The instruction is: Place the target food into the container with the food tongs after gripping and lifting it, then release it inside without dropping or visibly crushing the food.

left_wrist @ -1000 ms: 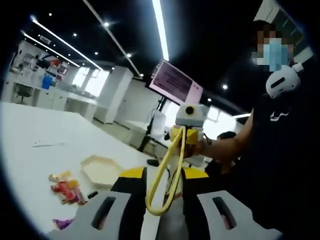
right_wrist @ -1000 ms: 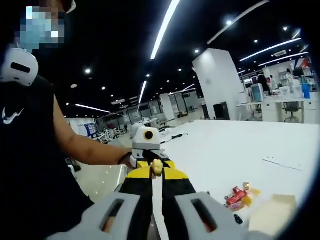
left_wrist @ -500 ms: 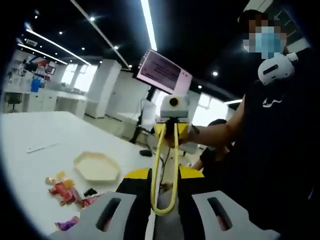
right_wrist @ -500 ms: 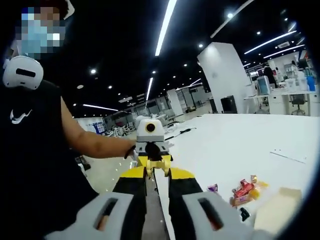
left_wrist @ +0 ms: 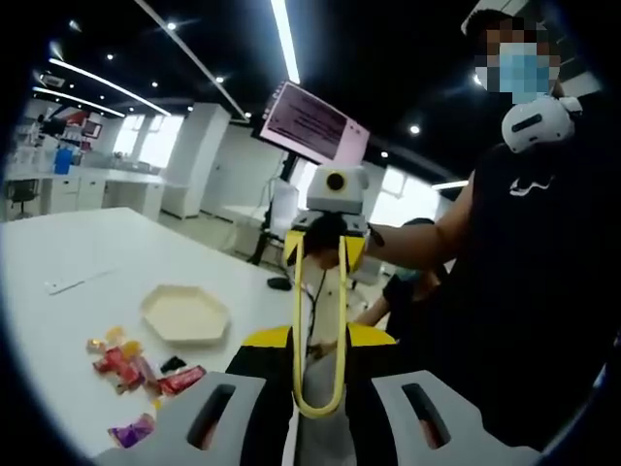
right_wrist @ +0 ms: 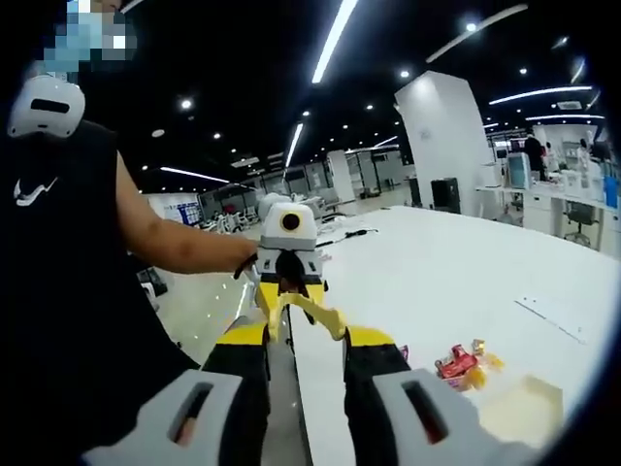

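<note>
Yellow food tongs [left_wrist: 296,320] span the gap between my two grippers, which face each other in the air. My left gripper [left_wrist: 318,338] is shut on the tongs' looped end. My right gripper [right_wrist: 303,335] holds the two arm ends [right_wrist: 328,317], its jaws fairly wide and the arms spread against them. The right gripper [left_wrist: 323,248] faces me in the left gripper view, and the left gripper [right_wrist: 289,282] faces me in the right gripper view. Wrapped candies [left_wrist: 126,364] [right_wrist: 456,364] lie on the white table beside a beige hexagonal tray [left_wrist: 184,316] [right_wrist: 519,422].
The person [left_wrist: 524,291] holding both grippers stands close beside the white table [left_wrist: 58,320], whose near edge runs under the tongs. A purple wrapper [left_wrist: 131,427] lies apart from the candy pile. A small black item [left_wrist: 278,283] rests near the table edge. A monitor [left_wrist: 310,121] hangs behind.
The right gripper's jaws have widened and the tongs' arms have spread from nearly touching to apart. Both views have shifted slightly; candies and tray lie as before.
</note>
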Available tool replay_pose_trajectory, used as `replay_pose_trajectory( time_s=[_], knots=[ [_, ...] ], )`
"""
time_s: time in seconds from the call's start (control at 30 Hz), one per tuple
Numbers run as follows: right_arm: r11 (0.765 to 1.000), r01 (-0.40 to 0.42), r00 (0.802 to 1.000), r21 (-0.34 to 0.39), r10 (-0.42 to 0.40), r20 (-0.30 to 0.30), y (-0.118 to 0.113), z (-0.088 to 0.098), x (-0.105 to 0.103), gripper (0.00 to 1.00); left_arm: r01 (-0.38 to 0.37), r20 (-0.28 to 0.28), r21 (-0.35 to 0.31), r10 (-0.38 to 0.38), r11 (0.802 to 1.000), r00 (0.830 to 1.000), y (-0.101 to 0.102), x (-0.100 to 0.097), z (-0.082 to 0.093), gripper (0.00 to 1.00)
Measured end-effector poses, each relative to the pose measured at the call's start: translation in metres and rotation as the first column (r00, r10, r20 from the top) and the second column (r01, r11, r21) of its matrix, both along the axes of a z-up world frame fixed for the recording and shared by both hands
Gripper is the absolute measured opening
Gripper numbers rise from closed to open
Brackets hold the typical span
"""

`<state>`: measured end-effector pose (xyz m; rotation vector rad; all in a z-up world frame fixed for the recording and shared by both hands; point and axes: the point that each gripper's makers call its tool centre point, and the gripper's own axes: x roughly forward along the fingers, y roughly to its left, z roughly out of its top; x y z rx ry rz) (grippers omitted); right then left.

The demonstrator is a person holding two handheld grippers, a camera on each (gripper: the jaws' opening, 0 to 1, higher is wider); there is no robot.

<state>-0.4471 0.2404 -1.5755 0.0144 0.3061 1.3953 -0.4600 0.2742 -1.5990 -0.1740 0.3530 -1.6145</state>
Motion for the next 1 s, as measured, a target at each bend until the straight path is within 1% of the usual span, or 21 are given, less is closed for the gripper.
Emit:
replay_pose_trajectory(
  time_s=[0.13,0.23,0.33,0.4,0.47,0.6,0.7,0.77,0.87,0.97,1.0],
  knots=[
    [1.0,-0.002,1.0,-0.005,0.002,-0.008,0.002,-0.001,0.003,0.31,-0.004,-0.002,0.004,0.004,1.0,1.0,0.003,0.005,-0.001,0.14],
    [1.0,-0.005,1.0,0.001,0.005,-0.014,0.004,0.0,0.005,0.33,-0.003,0.005,0.031,0.003,1.0,1.0,0.004,0.006,-0.007,0.14],
    [1.0,-0.007,1.0,0.005,0.007,-0.019,0.006,0.001,0.007,0.32,0.002,0.008,0.05,-0.003,0.999,1.0,0.004,0.005,-0.012,0.15],
    [1.0,-0.011,1.0,-0.015,0.011,-0.009,0.006,-0.002,0.008,0.29,0.005,0.007,0.048,-0.006,0.999,1.0,0.003,0.005,-0.012,0.14],
    [1.0,-0.015,1.0,-0.011,0.015,-0.017,0.006,-0.001,0.008,0.29,0.005,0.006,0.049,-0.005,0.999,1.0,0.003,0.006,-0.011,0.14],
    [1.0,-0.022,1.0,-0.015,0.021,-0.023,0.006,-0.002,0.007,0.31,0.01,0.001,0.047,-0.01,0.999,1.0,0.003,0.007,-0.01,0.15],
    [0.998,-0.032,0.999,-0.049,0.031,-0.018,0.007,-0.01,0.005,0.32,0.014,0.0,0.052,-0.014,0.999,1.0,0.002,0.006,-0.011,0.15],
    [0.998,-0.031,1.0,-0.05,0.031,-0.005,0.005,-0.01,0.003,0.24,0.017,0.004,0.06,-0.017,0.998,1.0,0.001,0.005,-0.013,0.14],
    [0.997,-0.051,0.998,-0.062,0.049,-0.038,0.003,-0.013,-0.002,0.17,0.018,0.007,0.059,-0.019,0.998,1.0,0.001,0.004,-0.012,0.14],
    [0.996,-0.058,0.998,-0.061,0.057,-0.026,0.003,-0.011,-0.007,0.07,0.019,-0.001,0.041,-0.019,0.999,1.0,0.001,0.003,-0.01,0.13],
    [0.997,-0.051,0.998,-0.058,0.05,-0.023,0.003,-0.01,-0.008,0.06,0.018,-0.004,0.036,-0.018,0.999,1.0,0.001,0.003,-0.008,0.13]
  ],
)
